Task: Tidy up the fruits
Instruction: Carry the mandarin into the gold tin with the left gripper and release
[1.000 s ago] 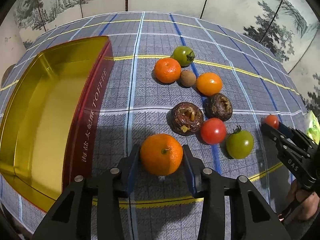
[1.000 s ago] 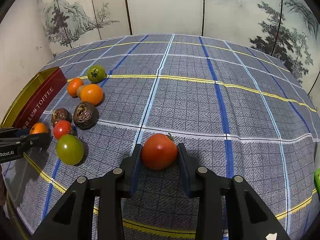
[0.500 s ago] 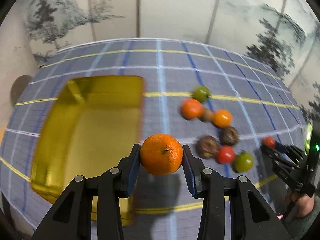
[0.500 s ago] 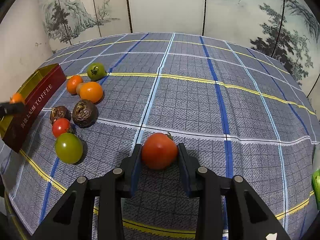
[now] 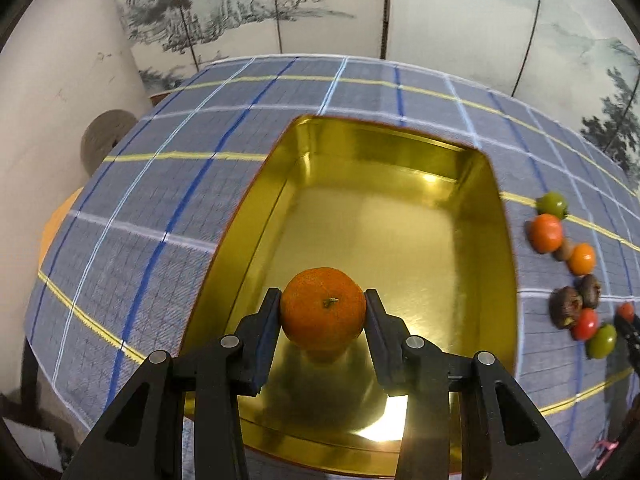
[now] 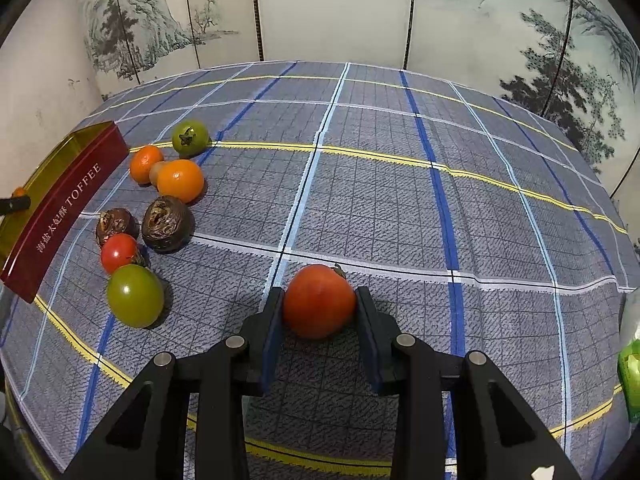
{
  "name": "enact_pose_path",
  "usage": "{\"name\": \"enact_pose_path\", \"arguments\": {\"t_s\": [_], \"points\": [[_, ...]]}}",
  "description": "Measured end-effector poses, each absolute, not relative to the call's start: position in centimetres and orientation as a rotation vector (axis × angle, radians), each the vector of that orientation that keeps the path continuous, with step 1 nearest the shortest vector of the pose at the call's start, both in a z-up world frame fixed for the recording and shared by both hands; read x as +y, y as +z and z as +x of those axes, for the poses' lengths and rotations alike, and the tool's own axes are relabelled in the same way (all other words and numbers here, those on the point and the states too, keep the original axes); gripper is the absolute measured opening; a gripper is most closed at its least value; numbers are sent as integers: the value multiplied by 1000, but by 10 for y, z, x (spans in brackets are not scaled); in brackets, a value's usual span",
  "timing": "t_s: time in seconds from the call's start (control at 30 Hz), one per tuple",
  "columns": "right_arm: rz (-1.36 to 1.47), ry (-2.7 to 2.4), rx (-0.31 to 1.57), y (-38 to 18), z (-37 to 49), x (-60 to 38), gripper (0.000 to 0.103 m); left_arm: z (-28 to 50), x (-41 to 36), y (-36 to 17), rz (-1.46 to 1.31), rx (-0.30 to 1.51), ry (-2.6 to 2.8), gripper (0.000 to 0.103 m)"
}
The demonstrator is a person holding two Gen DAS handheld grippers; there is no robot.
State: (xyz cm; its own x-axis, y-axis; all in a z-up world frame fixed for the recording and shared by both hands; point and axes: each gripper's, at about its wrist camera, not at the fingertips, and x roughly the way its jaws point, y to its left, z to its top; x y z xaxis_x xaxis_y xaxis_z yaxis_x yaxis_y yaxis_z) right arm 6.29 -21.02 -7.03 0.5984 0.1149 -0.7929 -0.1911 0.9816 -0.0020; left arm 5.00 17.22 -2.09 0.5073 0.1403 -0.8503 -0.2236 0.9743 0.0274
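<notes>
left gripper (image 5: 323, 311): clamped on an orange (image 5: 323, 309), held over the gold tin (image 5: 496, 216)
right gripper (image 6: 319, 303): squeezing a red tomato (image 6: 319, 301) above the counter (image 6: 400, 208)

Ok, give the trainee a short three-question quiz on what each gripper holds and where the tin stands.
1. True or false: the left gripper holds a mandarin above the gold tin.
2. What does the right gripper hold? A) a green tomato B) a red tomato C) a brown fruit
3. Fill in: in the right wrist view, the loose fruits lie on the checked cloth beside the tin's red wall, which reads ____.

Key: 1 true; 2 B; 3 TOFFEE
</notes>
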Motion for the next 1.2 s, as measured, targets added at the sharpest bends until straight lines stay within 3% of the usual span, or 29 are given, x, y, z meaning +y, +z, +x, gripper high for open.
{"name": "enact_pose_path", "arguments": {"t_s": [1.2], "points": [[-86, 162, 921, -70, 65, -209, 33, 27, 170, -44, -106, 1068, 244, 42]]}}
